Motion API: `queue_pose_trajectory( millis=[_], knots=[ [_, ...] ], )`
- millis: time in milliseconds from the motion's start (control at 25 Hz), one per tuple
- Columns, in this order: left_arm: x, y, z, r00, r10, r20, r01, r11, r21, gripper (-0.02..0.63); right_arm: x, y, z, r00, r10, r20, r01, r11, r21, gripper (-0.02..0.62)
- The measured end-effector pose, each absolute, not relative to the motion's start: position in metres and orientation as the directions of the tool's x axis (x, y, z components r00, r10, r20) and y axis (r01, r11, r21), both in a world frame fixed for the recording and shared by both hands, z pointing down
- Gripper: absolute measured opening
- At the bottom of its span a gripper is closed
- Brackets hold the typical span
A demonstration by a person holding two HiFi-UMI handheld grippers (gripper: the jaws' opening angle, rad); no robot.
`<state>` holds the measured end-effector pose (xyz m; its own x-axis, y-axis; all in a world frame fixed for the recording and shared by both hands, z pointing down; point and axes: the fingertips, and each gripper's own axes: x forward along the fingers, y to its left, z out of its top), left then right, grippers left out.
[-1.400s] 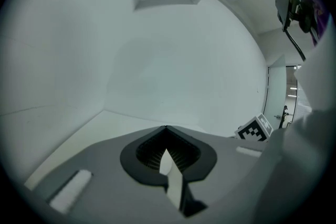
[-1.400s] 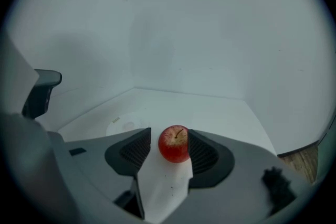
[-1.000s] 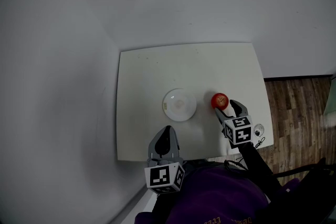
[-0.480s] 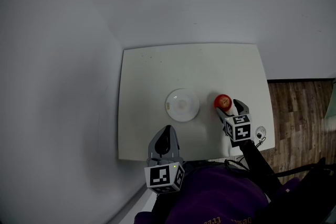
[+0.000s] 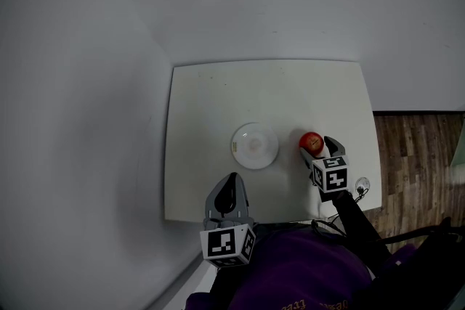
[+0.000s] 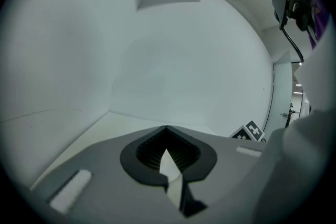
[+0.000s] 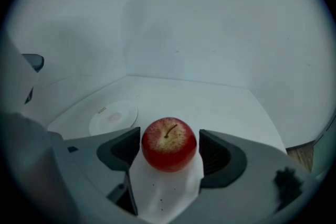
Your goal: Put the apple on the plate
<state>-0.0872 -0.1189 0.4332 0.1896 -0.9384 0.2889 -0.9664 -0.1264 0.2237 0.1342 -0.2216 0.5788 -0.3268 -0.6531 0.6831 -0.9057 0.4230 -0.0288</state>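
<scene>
Head view, steeply down: you are standing at the near edge of a white table (image 5: 218, 98), holding a gripper in each hand. Your left gripper (image 5: 231, 185) is hovering over that near edge, its jaws pressed together on nothing, as the left gripper view is showing. Your right gripper (image 5: 320, 147) is reaching in at the near right, and its jaws have just been opening and are now standing wide apart. A white plate (image 5: 255, 146) is lying toward the table's middle. The red apple (image 5: 312, 141) is sitting stem-up on the tabletop, right of the plate and apart from it, between the right gripper's spread jaws and not clamped.
</scene>
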Motion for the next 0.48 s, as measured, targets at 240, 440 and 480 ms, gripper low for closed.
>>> queue_pose_trajectory(
  millis=[240, 440, 480],
  knots=[
    [-0.0888, -0.1188, 0.4303, 0.183, -0.941, 0.285, -0.969, -0.123, 0.216, 0.006, 0.1325, -0.2209, 0.5807, -0.328, -0.644, 0.691, -0.903, 0.43, -0.027, 0.339],
    [-0.0909, -0.1183, 0.4298, 0.177, -0.942, 0.284, -0.97, -0.117, 0.215, 0.006, 0.1308, -0.222, 0.5792, -0.331, -0.644, 0.69, -0.899, 0.438, -0.022, 0.339],
    [-0.0911, -0.1184, 0.4298, 0.176, -0.943, 0.284, -0.97, -0.116, 0.216, 0.006, 0.1301, -0.2221, 0.579, -0.332, -0.643, 0.69, -0.898, 0.44, -0.021, 0.339]
  ],
)
